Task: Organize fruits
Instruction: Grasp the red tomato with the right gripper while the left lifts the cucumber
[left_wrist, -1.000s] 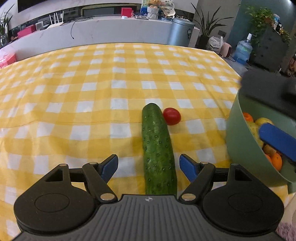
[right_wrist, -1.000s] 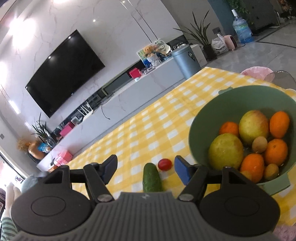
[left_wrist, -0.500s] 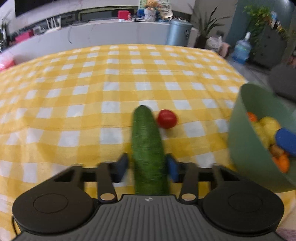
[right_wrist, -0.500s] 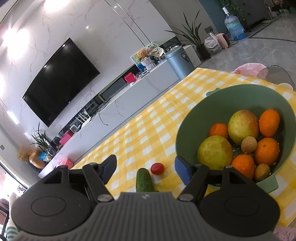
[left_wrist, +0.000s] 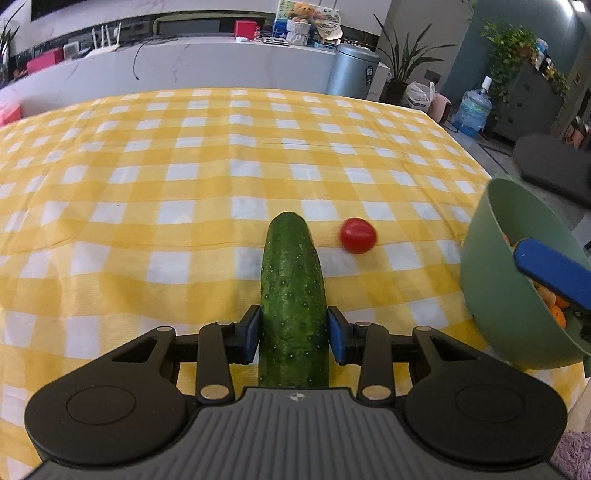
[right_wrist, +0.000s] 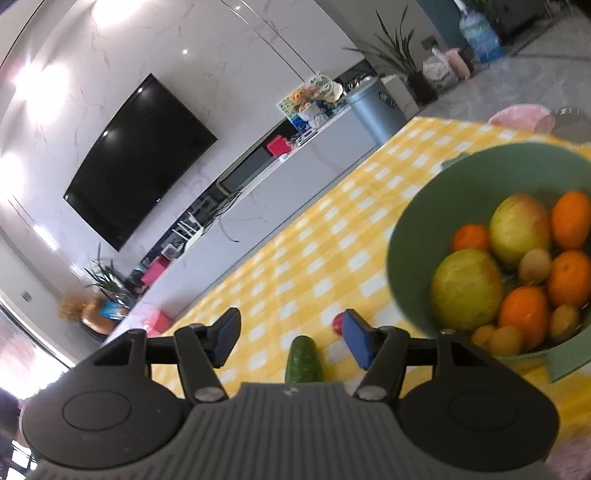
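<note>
My left gripper (left_wrist: 293, 334) is shut on a long green cucumber (left_wrist: 291, 291) that points away over the yellow checked tablecloth (left_wrist: 184, 177). A small red tomato (left_wrist: 357, 235) lies just right of the cucumber's far tip. A green bowl (left_wrist: 498, 288) at the right holds oranges, apples and small brown fruits (right_wrist: 517, 266). My right gripper (right_wrist: 290, 338) is open and empty, raised above the table beside the bowl (right_wrist: 410, 236); the cucumber (right_wrist: 303, 360) and the tomato (right_wrist: 337, 322) show below it. One of its blue fingers (left_wrist: 550, 271) shows over the bowl in the left wrist view.
A white counter (left_wrist: 184, 62) with a grey bin (left_wrist: 351, 70) stands beyond the table's far edge. A water bottle (left_wrist: 472, 110) and plants are on the floor at right. A TV (right_wrist: 140, 158) hangs on the wall.
My left gripper's fingers closed from wide open onto the cucumber. The tomato now sits a little further right of the cucumber. The right gripper tilted and shifted left of the bowl.
</note>
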